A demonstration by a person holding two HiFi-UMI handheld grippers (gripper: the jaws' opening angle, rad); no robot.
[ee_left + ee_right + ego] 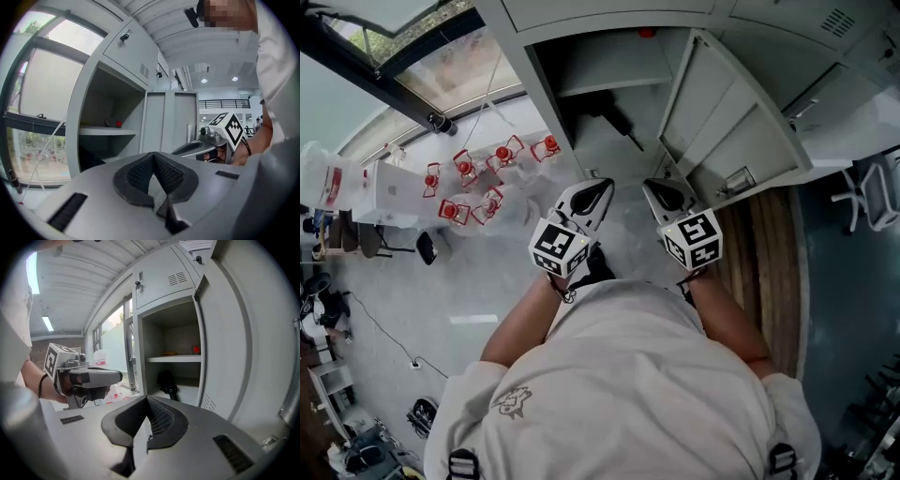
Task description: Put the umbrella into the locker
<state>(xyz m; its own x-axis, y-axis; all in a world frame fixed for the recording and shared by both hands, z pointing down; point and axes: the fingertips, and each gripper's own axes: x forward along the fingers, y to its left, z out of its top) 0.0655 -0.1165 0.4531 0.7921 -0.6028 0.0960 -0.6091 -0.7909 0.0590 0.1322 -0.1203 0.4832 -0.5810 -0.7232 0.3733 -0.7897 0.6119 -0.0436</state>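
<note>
The black umbrella [609, 117] lies inside the open grey locker [546, 75], on the floor of the lower compartment; it also shows as a dark bundle [168, 382] under the shelf in the right gripper view. My left gripper [598, 187] and right gripper [661, 187] hang side by side in front of the locker's opening, apart from the umbrella. The left gripper [153, 154] has its pads together with nothing between them. The right gripper [146, 399] is shut and empty too. Each gripper sees the other beside it, the right gripper [187, 149] and the left gripper [115, 377].
The locker door [731, 122] stands swung open to the right. A shelf [173, 359] above the umbrella carries a small red thing [195, 350] and a yellow thing [168, 353]. Red stools [478, 178] stand at the left, a white chair [872, 197] at the right.
</note>
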